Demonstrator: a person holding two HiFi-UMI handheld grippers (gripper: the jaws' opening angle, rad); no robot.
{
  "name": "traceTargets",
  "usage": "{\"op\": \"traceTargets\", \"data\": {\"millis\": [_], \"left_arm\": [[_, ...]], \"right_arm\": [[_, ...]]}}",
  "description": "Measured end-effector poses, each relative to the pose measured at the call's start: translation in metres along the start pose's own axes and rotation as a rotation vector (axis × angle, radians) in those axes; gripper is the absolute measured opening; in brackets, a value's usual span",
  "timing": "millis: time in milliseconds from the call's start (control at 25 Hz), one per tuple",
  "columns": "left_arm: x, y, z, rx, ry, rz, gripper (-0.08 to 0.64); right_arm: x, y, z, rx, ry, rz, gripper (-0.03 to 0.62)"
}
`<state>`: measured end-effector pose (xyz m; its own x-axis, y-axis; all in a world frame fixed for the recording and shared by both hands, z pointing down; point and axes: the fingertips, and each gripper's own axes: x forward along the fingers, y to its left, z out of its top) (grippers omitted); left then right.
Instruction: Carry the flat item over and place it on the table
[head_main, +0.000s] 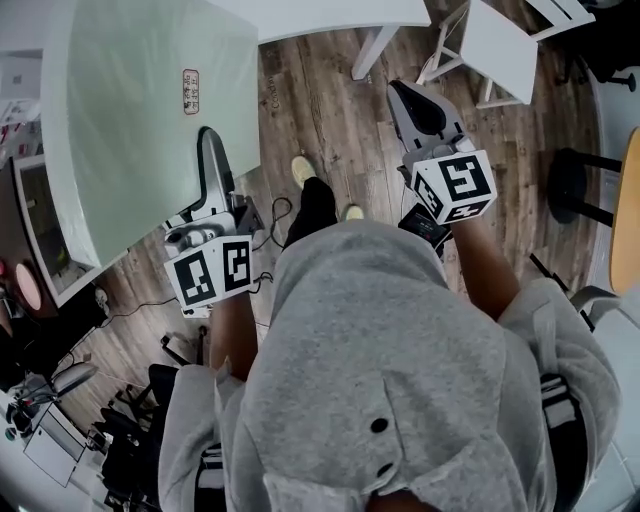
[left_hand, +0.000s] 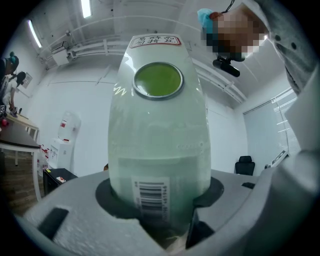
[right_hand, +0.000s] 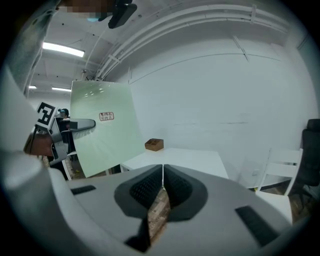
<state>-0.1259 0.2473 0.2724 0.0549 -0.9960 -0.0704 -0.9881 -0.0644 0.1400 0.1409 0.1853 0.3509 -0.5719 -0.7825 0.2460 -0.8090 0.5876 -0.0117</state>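
Note:
The flat item is a large pale green board (head_main: 130, 130) with a small printed label (head_main: 191, 90), held up at the left above the floor. My left gripper (head_main: 212, 165) is shut on its near edge. In the left gripper view the board (left_hand: 160, 140) fills the middle, its barcode sticker low down, and it sits between the jaws of the left gripper (left_hand: 160, 220). My right gripper (head_main: 420, 105) is shut and empty, held apart to the right. Its view shows the shut jaws of the right gripper (right_hand: 162, 172), the board (right_hand: 102, 135) at the left, and the white table (right_hand: 185, 157) beyond.
A white table (head_main: 330, 15) stands ahead across the wooden floor, with a small wooden box (right_hand: 154, 144) on its far end. A white chair (head_main: 500, 40) and a black stool (head_main: 575, 180) are to the right. A desk with a monitor (head_main: 35, 235) is at the left.

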Motion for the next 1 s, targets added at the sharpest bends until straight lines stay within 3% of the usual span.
{"op": "traceTargets", "data": {"millis": [440,1000], "left_arm": [[0.060,0.058,0.005,-0.036,0.016,0.015,0.265],[0.114,0.110,0.008,-0.070,0.014,-0.022,0.265]], "right_arm": [[0.081,0.008,0.033,-0.020,0.030,0.008,0.028],[0.150,0.021,0.055,-0.064,0.040,-0.025,0.028]]}}
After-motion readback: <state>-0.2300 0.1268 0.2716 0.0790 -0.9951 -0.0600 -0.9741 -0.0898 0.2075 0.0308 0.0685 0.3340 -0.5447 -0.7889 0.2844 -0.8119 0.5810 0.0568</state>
